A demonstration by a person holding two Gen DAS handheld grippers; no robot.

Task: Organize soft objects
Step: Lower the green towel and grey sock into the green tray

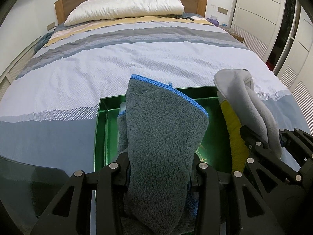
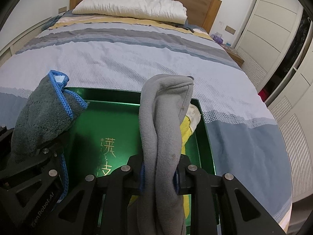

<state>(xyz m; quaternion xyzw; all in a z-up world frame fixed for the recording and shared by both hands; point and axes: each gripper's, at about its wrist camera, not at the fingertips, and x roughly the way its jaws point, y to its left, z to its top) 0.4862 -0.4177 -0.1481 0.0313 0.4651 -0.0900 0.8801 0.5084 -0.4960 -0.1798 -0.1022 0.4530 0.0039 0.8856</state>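
1. The left gripper has its two black fingers clamped on one dark grey fleecy cloth with blue stitched edging, which stands upright between them, its free corner pointing toward 12 o'clock.
2. That cloth hangs over the left half of one shallow green rectangular tray with gold lettering on its floor, which lies on the near end of the bed.
3. In the right wrist view the same cloth sits at 9 o'clock, and the left gripper shows below it.
4. The right gripper pinches one light grey soft cloth, folded into a tall bundle that rises from between the fingers over the tray's right half.
5. One yellow cloth lies just behind the grey one, against the tray's right wall; it also appears as a yellow strip in the left wrist view, at 3 o'clock.
6. One striped bedspread in white, grey, blue and yellow covers the bed.
7. One white pillow rests at 12 o'clock against one wooden headboard.
8. White wardrobe doors stand at 2 o'clock.
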